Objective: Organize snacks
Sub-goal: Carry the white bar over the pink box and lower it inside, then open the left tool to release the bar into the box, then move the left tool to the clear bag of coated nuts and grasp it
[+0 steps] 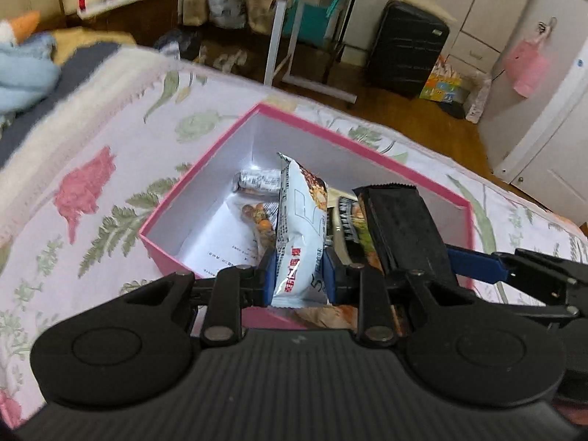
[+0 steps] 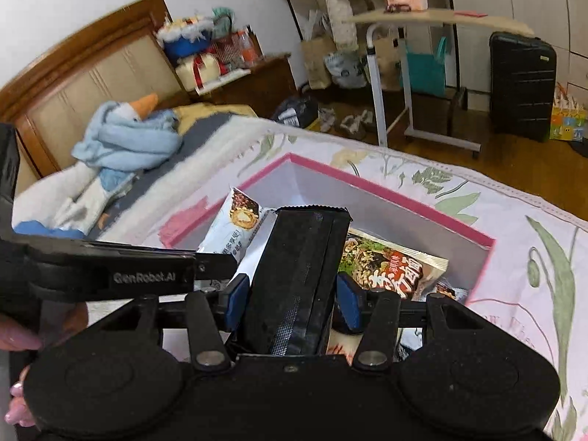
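Note:
A pink box with a white inside stands on the flowered bedspread and holds several snack packets, among them a small silver one. Over the box my left gripper is shut on a white snack packet, held upright between its blue pads. To its right my right gripper is shut on a black packet, whose serrated top edge points up; the same black packet shows in the left wrist view. In the box under it lies a noodle packet. The pink box rim runs behind both grippers.
A blue plush goose lies on the bed by the wooden headboard. Beyond the bed's edge are a white rolling side table, a black suitcase, paper bags and a nightstand with gift boxes. A hand grips the left tool.

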{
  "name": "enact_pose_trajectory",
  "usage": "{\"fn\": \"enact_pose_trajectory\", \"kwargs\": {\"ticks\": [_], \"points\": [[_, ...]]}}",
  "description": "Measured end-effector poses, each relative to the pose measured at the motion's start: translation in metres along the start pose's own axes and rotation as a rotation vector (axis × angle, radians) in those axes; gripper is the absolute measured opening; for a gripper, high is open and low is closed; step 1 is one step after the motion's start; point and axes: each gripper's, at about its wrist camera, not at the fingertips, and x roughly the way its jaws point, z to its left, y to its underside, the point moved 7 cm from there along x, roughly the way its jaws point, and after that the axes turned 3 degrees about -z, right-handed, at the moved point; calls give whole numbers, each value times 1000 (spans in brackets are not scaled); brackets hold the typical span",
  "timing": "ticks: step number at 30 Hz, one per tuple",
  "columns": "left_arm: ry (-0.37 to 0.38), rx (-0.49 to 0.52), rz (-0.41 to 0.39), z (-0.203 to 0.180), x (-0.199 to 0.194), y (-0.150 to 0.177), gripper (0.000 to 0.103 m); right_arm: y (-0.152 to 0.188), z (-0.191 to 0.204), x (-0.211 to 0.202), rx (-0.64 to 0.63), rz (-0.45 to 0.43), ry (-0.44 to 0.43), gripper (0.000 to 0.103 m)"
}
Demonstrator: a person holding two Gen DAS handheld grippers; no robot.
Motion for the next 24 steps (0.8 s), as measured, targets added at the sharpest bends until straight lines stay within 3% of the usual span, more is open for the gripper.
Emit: {"fn": "enact_pose_trajectory", "kwargs": {"ticks": [6,10,16,24], "points": [[-43,-74,47,23,32,-1,29,1,-9,39,118,35,-43,60],[-18,-94,54,27,26,4,42,4,-14,38,233,35,-99,71],[16,-41,48,6,-9,9,42,2,-18,-22,150,-5,-69,71],[62,156,-10,-56,-68,14,46,12,-52,-135,73,-15,-3,71]]}}
